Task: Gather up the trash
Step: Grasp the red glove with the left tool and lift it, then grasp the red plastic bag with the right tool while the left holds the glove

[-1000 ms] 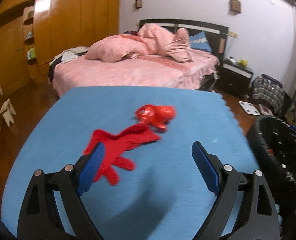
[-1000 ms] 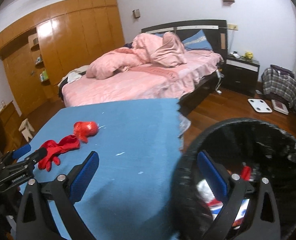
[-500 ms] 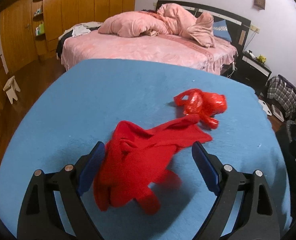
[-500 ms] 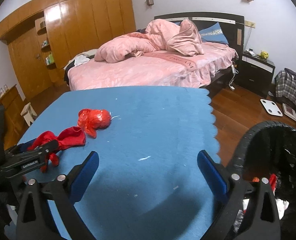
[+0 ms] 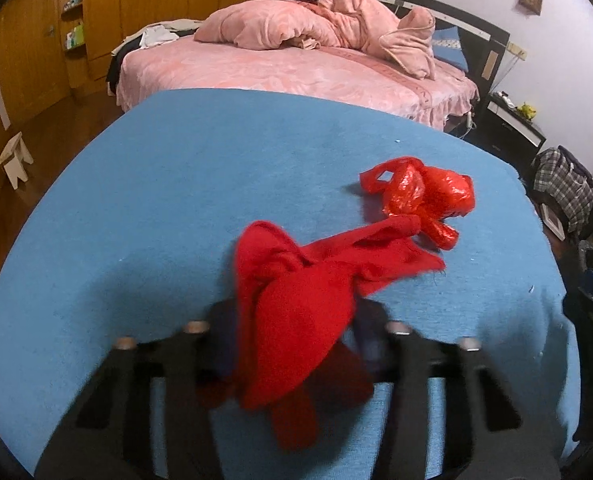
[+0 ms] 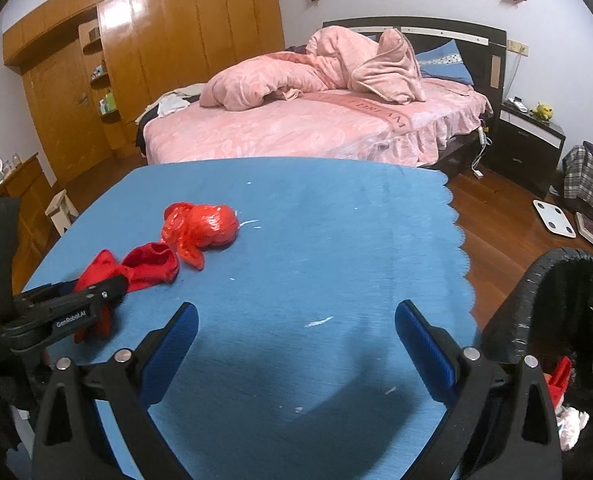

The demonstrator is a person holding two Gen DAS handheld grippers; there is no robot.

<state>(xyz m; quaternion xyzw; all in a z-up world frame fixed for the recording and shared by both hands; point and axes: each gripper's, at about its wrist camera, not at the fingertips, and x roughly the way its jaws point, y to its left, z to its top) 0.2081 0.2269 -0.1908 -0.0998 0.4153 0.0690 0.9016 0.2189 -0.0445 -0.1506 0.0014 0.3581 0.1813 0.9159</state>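
Gripping the red cloth (image 5: 296, 312), your left gripper (image 5: 292, 340) has its two fingers drawn in close on either side of the bunched fabric, though motion blur in the left wrist view smears the pads, so the exact contact cannot be made out; in the right wrist view that same gripper (image 6: 96, 292) is pinched on the near end of the cloth (image 6: 136, 266) at the left part of the blue tabletop (image 6: 316, 248). The far end of the cloth trails on the blue surface toward the crumpled red plastic bag (image 5: 420, 196), which lies just beyond it, seemingly touching its tip. Further right, your right gripper (image 6: 296, 344) hangs over bare blue cloth with its fingers spread wide and nothing between them. At the far right edge stands the black trash bin (image 6: 552, 308), beside the table, with scraps inside.
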